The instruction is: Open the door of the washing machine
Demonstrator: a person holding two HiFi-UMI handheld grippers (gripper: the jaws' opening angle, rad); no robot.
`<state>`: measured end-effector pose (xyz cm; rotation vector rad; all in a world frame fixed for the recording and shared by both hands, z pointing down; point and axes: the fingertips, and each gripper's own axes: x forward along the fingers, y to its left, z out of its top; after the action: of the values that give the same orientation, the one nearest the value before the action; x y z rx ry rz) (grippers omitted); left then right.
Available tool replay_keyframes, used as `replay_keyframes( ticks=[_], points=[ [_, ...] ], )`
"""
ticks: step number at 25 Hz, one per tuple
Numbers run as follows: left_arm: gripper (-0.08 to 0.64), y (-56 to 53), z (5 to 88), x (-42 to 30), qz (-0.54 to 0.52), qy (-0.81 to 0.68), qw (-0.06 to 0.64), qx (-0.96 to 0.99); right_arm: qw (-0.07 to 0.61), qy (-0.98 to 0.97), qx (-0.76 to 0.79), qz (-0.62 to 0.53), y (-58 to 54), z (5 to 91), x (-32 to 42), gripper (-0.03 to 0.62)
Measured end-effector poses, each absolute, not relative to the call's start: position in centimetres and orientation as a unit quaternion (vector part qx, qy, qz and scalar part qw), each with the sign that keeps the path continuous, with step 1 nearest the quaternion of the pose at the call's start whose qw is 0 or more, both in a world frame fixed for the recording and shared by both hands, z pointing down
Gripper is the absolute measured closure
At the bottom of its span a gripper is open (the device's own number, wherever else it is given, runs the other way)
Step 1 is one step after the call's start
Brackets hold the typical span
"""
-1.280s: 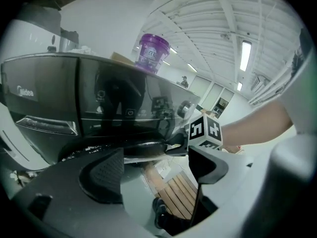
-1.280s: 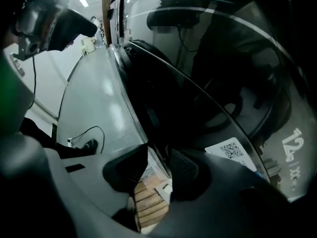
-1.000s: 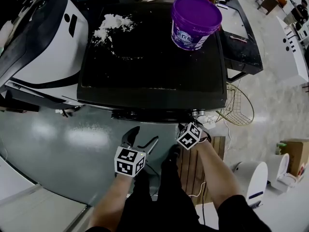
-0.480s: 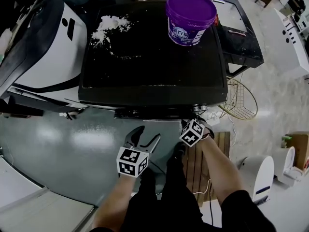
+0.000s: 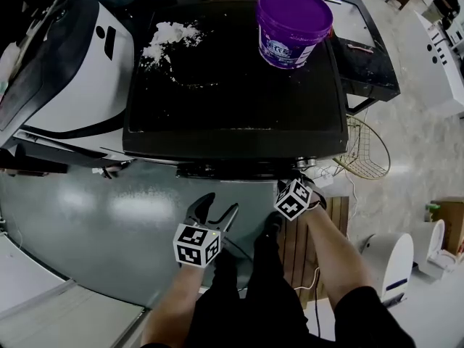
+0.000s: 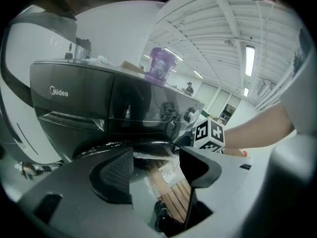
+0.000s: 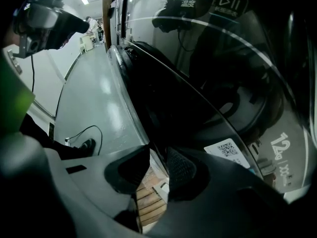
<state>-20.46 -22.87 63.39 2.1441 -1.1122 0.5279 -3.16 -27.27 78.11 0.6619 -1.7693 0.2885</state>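
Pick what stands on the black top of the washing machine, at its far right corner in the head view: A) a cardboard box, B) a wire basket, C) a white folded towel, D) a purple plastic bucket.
D: the round purple plastic bucket stands upright on the black top of the washing machine, to the right of a patch of white powder.

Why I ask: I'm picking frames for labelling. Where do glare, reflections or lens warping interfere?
Head view: lamp glare blotches the floor. Left gripper view: fisheye bows the washing machine, corners black. Right gripper view: dim, the door glass crowded with reflections.
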Motion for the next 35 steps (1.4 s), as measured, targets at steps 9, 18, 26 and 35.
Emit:
replay_keyframes(
  ticks=[9,18,26,35],
  points=[
    [0.259,-23.6,63.2,-22.5,0.194,-0.443,0.346,0.804,0.587,-0.757,0.26,0.121,-27.3,78.2,-2.9,0.476],
    [0.261,-23.2,62.6,-22.6,0.188,-0.449,0.344,0.803,0.561,-0.761,0.307,0.11,-27.4,78.2,-3.0,0.469],
    [0.261,-21.5,61.6,-25.6,0.185,-0.472,0.345,0.79,0.576,-0.759,0.28,0.113,-27.2,78.1,-2.8,0.474],
    [0.259,-19.2,63.3,-25.1,0.197,-0.455,0.356,0.792,0.565,-0.776,0.248,0.129,-23.4,78.0,-3.5,0.484]
  ],
)
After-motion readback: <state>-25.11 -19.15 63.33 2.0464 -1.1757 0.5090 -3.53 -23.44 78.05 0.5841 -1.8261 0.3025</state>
